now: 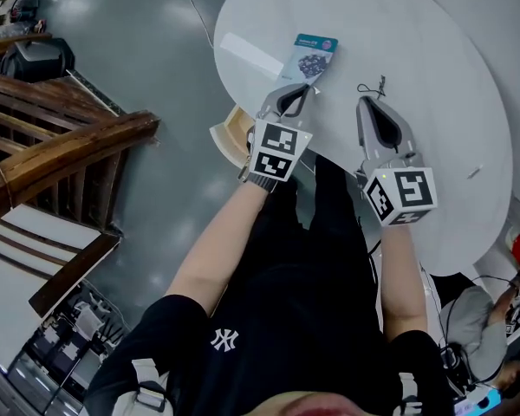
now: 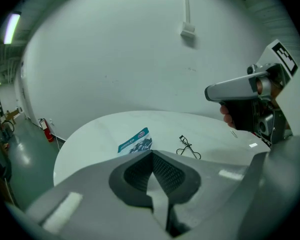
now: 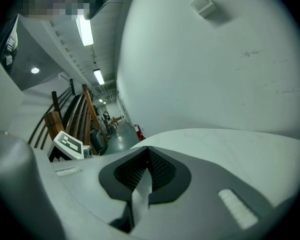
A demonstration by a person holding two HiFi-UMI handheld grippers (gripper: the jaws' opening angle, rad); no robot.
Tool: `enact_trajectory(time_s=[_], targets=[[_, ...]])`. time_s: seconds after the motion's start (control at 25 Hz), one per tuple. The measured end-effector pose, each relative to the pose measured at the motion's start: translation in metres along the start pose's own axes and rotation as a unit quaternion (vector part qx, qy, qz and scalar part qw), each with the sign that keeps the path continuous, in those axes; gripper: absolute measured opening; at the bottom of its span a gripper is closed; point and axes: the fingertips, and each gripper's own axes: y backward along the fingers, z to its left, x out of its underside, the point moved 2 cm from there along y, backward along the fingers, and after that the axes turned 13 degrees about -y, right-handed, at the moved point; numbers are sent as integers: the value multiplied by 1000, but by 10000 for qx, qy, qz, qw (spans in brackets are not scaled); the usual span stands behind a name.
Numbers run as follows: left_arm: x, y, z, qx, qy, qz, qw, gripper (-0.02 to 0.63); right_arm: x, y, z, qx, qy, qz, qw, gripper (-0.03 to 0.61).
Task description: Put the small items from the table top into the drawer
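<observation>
Head view looks down on the round white table [image 1: 442, 102]. Both the left gripper [image 1: 300, 92] and the right gripper [image 1: 367, 104] have their jaws pressed together on nothing. A blue packet [image 1: 315, 55] lies just beyond the left one, an eyelash curler [image 1: 374, 87] sits near the right tip, and the drawer [image 1: 228, 133] juts out at the table's edge.

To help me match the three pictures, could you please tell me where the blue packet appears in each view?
Head view: the blue packet lies upper centre on the white round table, just beyond the left gripper.
Left gripper view: the packet is centre-left, just above the gripper's tips and left of the eyelash curler.
Right gripper view: not in it.
Shared landmark: the white round table, seen in all three views.
</observation>
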Motion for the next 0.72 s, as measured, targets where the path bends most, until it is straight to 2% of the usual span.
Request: enact_trajectory(time_s=[0.36,0.72], targets=[[15,69,15,-134,102,-297,9994,3,13,2,65,-127,172,-132,9997,23],[49,130,23,-209,341,-437,9982,3,26,5,125,-241,373,-304,9986,23]])
